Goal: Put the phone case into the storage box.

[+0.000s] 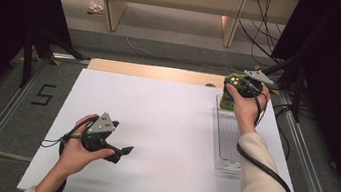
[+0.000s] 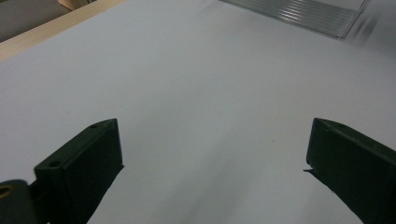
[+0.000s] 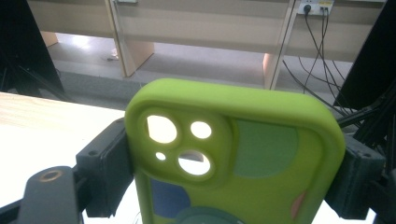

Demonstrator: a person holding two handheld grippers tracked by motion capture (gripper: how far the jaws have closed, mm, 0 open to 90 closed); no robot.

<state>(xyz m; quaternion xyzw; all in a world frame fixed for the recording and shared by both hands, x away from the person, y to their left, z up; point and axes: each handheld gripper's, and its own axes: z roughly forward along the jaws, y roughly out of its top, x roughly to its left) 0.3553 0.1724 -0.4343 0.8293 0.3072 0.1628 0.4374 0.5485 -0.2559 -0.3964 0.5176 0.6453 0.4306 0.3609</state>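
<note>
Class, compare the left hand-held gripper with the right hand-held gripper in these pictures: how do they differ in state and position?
The left hand-held gripper has its jaws wide apart with nothing between them; the right hand-held gripper is shut on a green phone case. The left one sits low over the white table on the near side; the right one is at the far end of a clear tray. Both are black and held in a hand.

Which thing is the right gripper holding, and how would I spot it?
Start at the white table and go to its far right corner, above the clear tray. There the right gripper clamps a lime-green phone case, set apart by camera cutouts and coloured patches.
</note>
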